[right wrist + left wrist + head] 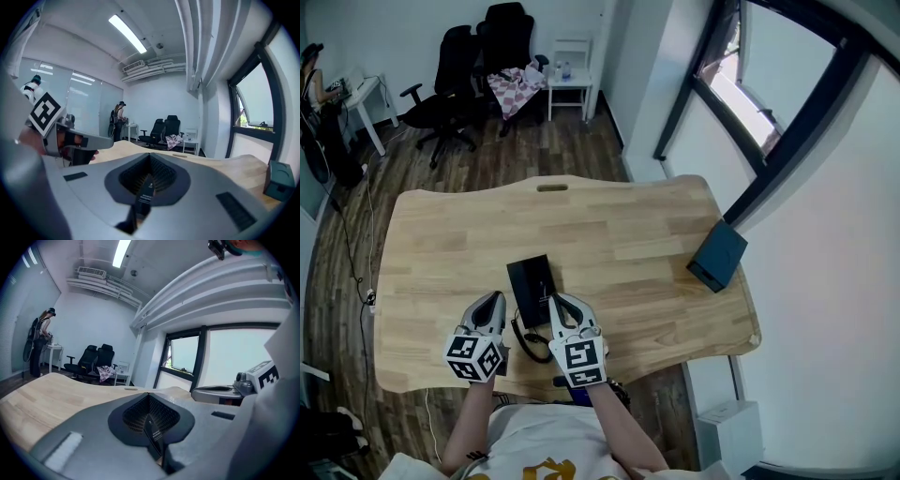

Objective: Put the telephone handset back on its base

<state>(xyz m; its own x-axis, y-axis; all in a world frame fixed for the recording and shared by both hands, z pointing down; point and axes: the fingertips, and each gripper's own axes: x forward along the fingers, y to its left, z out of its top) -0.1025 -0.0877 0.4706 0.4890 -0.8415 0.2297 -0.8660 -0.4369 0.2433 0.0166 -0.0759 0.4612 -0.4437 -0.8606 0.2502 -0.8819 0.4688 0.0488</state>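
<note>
The table (pixel 609 225) lies open along its far and left edges; a black telephone (pixel 532 286) blocks the near edge's middle, a dark box (pixel 718 255) the right edge.

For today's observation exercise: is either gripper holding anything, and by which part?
Nothing is held: the left gripper and the right gripper both have their jaws shut together with nothing between them.

The table (pixel 628 234) is pale wood, matt and smooth. The floor (pixel 534 155) is dark wood planks. The phone (pixel 532 281) looks like black plastic with a slight gloss. The left gripper (pixel 492 302) and right gripper (pixel 561 305) have matt grey plastic shells and ribbed dark pads (pixel 161 176).
</note>
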